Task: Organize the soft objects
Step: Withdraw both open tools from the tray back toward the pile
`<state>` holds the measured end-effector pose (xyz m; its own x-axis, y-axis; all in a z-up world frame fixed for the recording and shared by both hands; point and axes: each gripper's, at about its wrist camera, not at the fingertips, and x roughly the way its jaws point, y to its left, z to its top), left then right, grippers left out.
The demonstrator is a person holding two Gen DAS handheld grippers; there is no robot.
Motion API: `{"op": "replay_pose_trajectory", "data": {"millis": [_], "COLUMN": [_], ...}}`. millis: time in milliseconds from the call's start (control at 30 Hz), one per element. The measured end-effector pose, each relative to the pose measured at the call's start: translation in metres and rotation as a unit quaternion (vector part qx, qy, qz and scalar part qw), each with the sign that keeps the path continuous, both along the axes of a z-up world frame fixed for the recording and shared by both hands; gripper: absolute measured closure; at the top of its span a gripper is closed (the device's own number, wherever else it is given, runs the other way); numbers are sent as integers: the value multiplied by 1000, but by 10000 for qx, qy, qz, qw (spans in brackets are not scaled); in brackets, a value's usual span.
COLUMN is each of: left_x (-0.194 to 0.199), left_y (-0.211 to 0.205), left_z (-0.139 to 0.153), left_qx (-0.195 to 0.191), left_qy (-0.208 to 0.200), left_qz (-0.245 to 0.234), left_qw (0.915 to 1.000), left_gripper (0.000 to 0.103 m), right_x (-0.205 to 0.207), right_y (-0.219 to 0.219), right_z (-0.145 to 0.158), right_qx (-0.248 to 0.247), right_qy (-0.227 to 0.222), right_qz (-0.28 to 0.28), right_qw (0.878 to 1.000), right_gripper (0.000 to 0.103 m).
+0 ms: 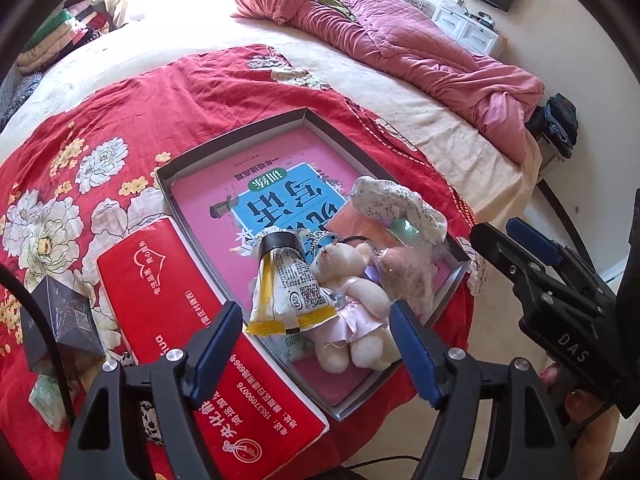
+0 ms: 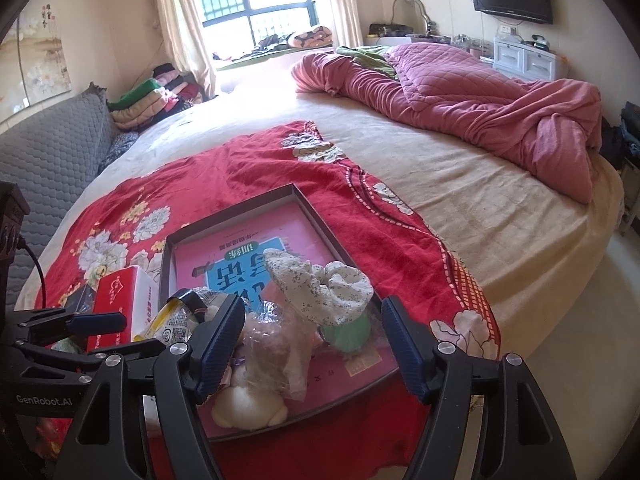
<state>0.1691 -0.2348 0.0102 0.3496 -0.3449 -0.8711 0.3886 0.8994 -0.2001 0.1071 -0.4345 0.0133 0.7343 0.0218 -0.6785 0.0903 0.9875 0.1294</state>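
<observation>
A shallow grey tray [image 1: 182, 162] [image 2: 320, 216] lies on a red floral cloth, with a pink and blue book [image 1: 260, 200] [image 2: 224, 272] in its bottom. At its near end lie a white teddy bear [image 1: 352, 300] [image 2: 248, 404], a yellow and white snack pouch [image 1: 286, 292] [image 2: 172, 326], a clear plastic bag [image 1: 408, 276] [image 2: 276, 344], a speckled white sock [image 1: 396, 200] [image 2: 320, 284] and a green soft piece [image 2: 348, 332]. My left gripper [image 1: 316, 344] is open and empty, just above the bear. My right gripper [image 2: 312, 348] is open and empty over the bag; it also shows in the left wrist view [image 1: 516, 248].
A red tissue pack [image 1: 192, 344] [image 2: 116, 304] lies left of the tray, with a dark box [image 1: 60, 320] and a small green packet [image 1: 48, 400] beside it. A pink quilt [image 1: 400, 48] [image 2: 480, 108] is bunched at the far side of the bed. Folded clothes [image 2: 152, 96] are stacked by the window.
</observation>
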Motion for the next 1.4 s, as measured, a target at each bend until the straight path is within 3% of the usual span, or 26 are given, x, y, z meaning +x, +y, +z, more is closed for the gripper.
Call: {"op": "replay_pose_trajectory", "data": {"millis": [433,833,1400], "left_x": [-26,-54,-83], "left_y": [25,68,146], "left_z": [26,46,45], "left_qx": [90,73,95], "left_qy": [-351,-560,-600], "left_qz": [195,477,1061], "left_qw": [9992,9973,9925], "left_gripper": [21,20,20], "right_x": [-16,-33,-47], "right_y": [22,68,156], "right_z": [24,47,63], "right_qx": [-214,-483,-885], "right_qy": [-215,-394,-470], "right_qz": [158,576,1475], "right_qw": [9994,9964,9840], "right_gripper": [30,30,30]}}
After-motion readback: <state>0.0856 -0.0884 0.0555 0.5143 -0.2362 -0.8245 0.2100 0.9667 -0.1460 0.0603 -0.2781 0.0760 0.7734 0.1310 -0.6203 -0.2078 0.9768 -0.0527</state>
